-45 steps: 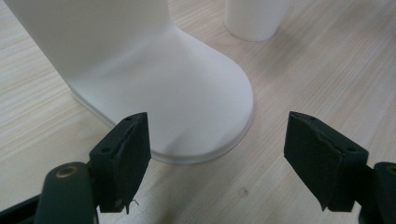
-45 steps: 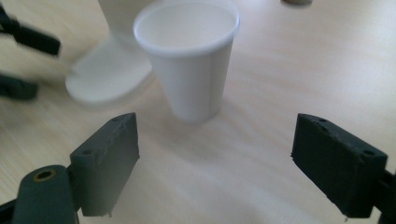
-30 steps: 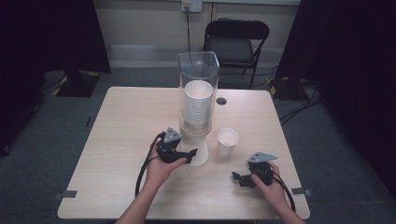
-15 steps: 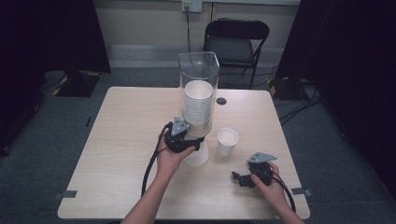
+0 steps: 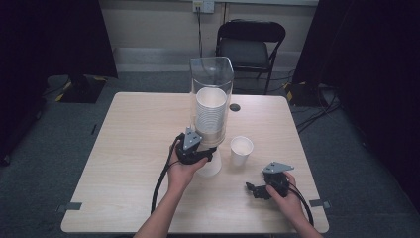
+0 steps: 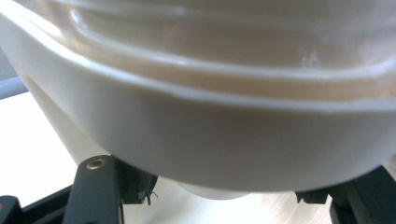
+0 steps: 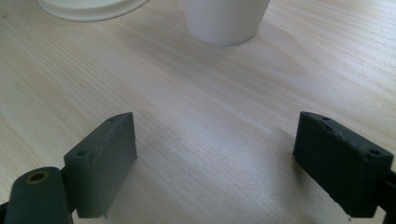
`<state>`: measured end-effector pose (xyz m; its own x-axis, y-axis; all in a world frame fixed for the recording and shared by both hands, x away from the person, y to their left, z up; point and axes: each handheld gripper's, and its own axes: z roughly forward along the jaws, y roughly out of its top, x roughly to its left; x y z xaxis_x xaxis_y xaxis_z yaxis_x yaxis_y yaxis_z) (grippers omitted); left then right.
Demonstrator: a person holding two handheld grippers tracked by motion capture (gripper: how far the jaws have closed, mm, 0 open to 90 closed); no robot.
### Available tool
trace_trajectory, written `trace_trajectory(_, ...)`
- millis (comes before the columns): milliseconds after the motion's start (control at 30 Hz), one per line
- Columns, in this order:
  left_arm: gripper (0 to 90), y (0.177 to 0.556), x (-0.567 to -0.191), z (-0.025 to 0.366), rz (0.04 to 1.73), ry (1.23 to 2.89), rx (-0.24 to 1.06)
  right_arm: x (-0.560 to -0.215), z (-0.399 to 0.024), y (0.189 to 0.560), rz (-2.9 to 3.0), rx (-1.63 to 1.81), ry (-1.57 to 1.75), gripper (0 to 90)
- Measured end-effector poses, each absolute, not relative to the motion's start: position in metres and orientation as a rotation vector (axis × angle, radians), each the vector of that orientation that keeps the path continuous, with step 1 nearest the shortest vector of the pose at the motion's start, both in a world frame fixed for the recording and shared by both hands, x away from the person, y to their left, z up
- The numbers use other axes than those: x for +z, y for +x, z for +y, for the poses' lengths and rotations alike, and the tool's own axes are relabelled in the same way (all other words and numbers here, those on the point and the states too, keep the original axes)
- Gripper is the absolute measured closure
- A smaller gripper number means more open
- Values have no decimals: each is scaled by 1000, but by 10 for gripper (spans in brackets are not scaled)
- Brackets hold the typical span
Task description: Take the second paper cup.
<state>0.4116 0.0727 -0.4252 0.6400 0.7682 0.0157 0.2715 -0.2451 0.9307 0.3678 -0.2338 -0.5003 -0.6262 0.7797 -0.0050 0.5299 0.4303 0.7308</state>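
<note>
A clear cup dispenser (image 5: 212,79) stands mid-table with a stack of white paper cups (image 5: 211,111) inside. My left gripper (image 5: 202,157) is at its foot. Its jaws have just been closing, and they are now shut on the lowest white cup (image 6: 224,140), which spans the gap between the two pads. A loose paper cup (image 5: 241,150) stands upright just right of the dispenser. My right gripper (image 5: 253,189) rests low over the table near the front right, open, with bare wood between its fingers. The loose cup (image 7: 224,18) stands ahead of it, apart.
The light wooden table (image 5: 133,148) has a small dark disc (image 5: 235,107) behind the dispenser. A black folding chair (image 5: 250,47) stands beyond the far edge. A white round rim (image 7: 88,7) lies on the table at the upper left of the right gripper view.
My left gripper has moved forward and right to the foot of the dispenser and shut on the lowest cup. The right hand has kept still.
</note>
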Motion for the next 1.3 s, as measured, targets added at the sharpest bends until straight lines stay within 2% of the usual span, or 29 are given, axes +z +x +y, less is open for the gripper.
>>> trace_trajectory(233,358,410,-427,71,841,1789,586,-500,-234,368,2345,1015,1121,125)
trace_trajectory(300,373,412,-440,71,916,1922,529,-500,-234,368,2345,1015,1119,125)
trace_trajectory(333,372,411,-458,70,985,2093,493,-500,-234,368,2346,1015,1120,125)
trace_trajectory(367,371,404,-485,71,992,2132,472,-500,-234,368,2346,1016,1118,125)
trace_trajectory(433,368,392,-496,71,973,2027,466,-500,-234,368,2346,1017,1119,125)
trace_trajectory(767,357,379,-486,90,885,2151,435,-501,-233,369,2343,1012,1118,119)
trace_trajectory(1133,350,368,-499,131,922,2128,423,-500,-232,367,2336,1010,1134,118)
trace_trajectory(1300,343,365,-500,136,926,2131,414,-500,-232,368,2336,1011,1133,117)
